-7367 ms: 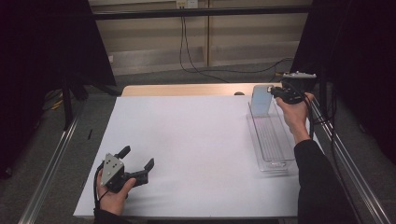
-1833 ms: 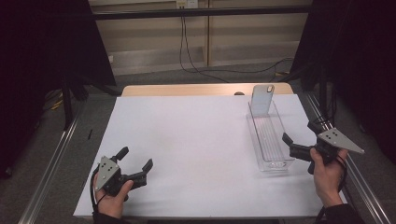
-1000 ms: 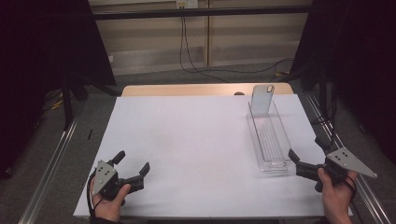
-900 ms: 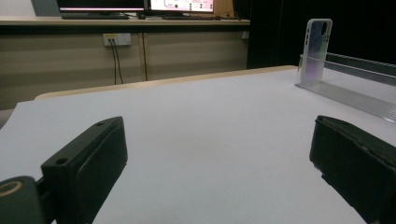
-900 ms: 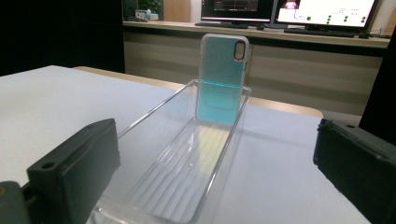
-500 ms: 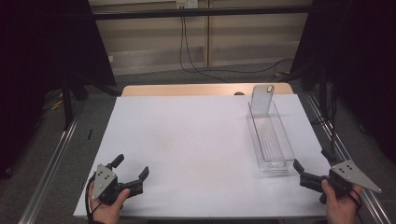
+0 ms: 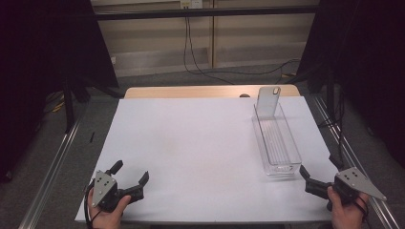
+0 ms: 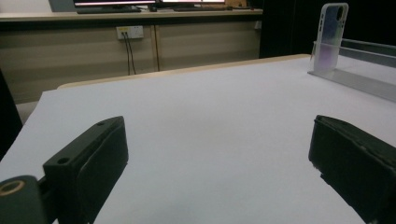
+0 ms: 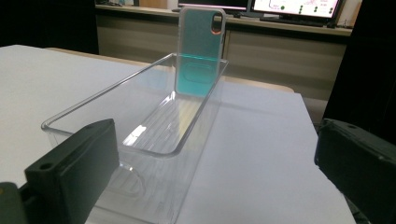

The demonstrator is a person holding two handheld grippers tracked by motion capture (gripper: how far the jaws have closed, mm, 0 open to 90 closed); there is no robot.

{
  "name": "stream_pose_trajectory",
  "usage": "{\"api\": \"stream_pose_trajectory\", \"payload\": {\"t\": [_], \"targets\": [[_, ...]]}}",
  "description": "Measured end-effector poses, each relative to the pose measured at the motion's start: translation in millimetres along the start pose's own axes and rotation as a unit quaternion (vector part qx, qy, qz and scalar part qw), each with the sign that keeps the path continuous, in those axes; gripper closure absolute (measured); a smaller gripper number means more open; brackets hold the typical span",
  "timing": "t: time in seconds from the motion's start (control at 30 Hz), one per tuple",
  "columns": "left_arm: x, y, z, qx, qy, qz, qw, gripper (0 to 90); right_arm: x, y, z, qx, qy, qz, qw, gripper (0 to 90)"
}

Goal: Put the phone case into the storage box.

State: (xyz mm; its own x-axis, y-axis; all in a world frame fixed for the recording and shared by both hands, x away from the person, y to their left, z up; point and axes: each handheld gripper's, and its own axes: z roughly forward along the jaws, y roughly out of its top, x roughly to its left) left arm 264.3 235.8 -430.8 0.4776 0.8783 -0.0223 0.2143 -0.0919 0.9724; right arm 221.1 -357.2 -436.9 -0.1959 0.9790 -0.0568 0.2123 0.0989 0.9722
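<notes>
On the counter point(image 7: 191, 143), white-topped with a wooden edge showing at the far side, I log the following, largest item first.

Clear plastic tray point(image 7: 277, 143): long and narrow, lying lengthwise on the right part of the counter, its open top up. In the right gripper view its near end sits just ahead of my right gripper's left jaw.

Phone case point(image 7: 268, 100): translucent, with a camera cutout near its upper corner. It stands upright on its short end inside the tray, leaning against the far end wall. In the right gripper view point(image 9: 200, 51) it shows a teal tint and an orange rim around the cutout; in the left gripper view point(image 8: 329, 37) it appears well off at the far right.

Left gripper point(image 7: 130, 177): near the front left corner of the counter, held in my left hand point(image 7: 107, 212). Its jaws are spread wide, with bare counter between them and nothing gripped.

Right gripper point(image 7: 317, 172): at the front right edge, just short of the tray's near end, held in my right hand point(image 7: 346, 214). Its jaws also stand wide apart and grip nothing.
</notes>
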Motion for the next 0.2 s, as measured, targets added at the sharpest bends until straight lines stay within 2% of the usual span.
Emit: {"api": "stream_pose_trajectory", "payload": {"t": [0.07,0.1,0.13,0.17,0.2], "targets": [[0.8,-1.5,2.0,0.009,-0.003,-0.004,0.9999,4.1,-0.2,0.6,0.5,-0.002,0.0,0.005,1.0,0.0],[-0.1,-2.1,3.3,0.015,-0.001,0.002,0.9999,4.1,-0.3,0.5,1.7,-0.002,-0.002,0.005,1.0,0.0],[-1.4,-1.9,3.8,0.017,0.005,0.022,0.9996,4.1,-0.3,0.5,2.7,0.0,0.0,0.005,1.0,0.0],[-2.9,-1.3,3.7,0.019,0.0,0.028,0.9994,3.9,0.1,0.4,3.4,0.0,0.003,0.005,1.0,0.0],[-3.9,-0.9,3.9,0.016,-0.01,0.022,0.9996,3.5,0.4,0.7,3.6,0.0,0.004,0.002,1.0,0.0]]}}
